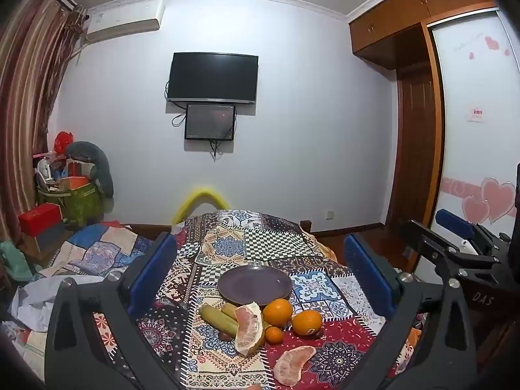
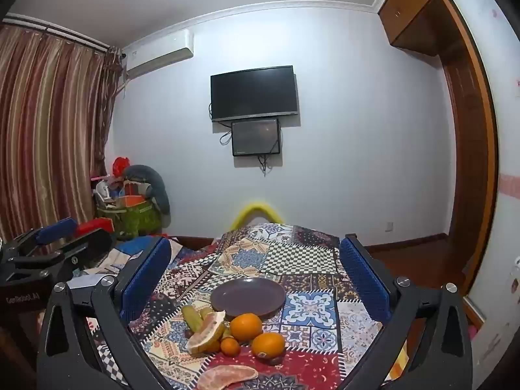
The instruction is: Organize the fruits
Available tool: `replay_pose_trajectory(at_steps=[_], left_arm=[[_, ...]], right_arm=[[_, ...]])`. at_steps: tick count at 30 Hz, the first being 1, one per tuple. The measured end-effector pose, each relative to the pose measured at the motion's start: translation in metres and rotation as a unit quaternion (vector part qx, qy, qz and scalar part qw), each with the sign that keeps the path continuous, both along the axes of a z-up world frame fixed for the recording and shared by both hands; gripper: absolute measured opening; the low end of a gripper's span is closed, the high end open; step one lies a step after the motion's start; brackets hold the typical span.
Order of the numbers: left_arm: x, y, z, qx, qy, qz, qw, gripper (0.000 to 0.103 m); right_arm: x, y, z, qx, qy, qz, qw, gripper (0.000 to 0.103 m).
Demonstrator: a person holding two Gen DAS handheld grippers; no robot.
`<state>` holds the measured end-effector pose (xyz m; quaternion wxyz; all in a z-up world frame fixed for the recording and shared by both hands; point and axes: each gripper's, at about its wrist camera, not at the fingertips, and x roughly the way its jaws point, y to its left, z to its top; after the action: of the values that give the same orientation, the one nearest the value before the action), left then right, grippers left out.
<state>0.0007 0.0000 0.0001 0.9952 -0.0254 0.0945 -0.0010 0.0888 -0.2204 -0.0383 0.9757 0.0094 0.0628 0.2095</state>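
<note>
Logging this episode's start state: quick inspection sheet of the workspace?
Surface: patchwork cloth over the table, bare past the plate.
Job's things: purple plate with nothing on it; near it, apart from its rim, two oranges, small mandarin, two pomelo wedges, green-yellow sticks.
Clutter: bag and boxes by the curtain.
Grippers: left claw open, holding nothing; right claw open, holding nothing; both short of the fruit.
Cables: loose leads under the wall TV and small screen.
Surroundings: air conditioner, wardrobe, curtain.
</note>
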Motion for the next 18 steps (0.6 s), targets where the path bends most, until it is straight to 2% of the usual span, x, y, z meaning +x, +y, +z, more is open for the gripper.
replay_pose_trajectory(at_steps=[3,4,6,18], left_arm=[[0.003,0.004,0.001,-0.009,0.004,0.001,0.9999,0.103],[-0.001,0.003,0.001,-0.002,-0.008,0.0,1.0,0.103],[-0.002,0.007,0.002,-0.005,-0.009,0.002,0.9999,0.103],[-0.006,0.007,0.005,-0.009,-0.017,0.009,0.9998,0.103]], right_arm=[[-0.002,-0.001,0.001,0.002,-0.001,0.005,1.0,0.103],[-0.01,0.001,0.0,-0.004,-0.015,0.004,1.0,0.103],[-0.004,0.0,0.003,-0.003,0.0,0.006,1.0,0.103],[-0.008,0.007,0.009,-0.008,-0.004,0.007,1.0,0.103]])
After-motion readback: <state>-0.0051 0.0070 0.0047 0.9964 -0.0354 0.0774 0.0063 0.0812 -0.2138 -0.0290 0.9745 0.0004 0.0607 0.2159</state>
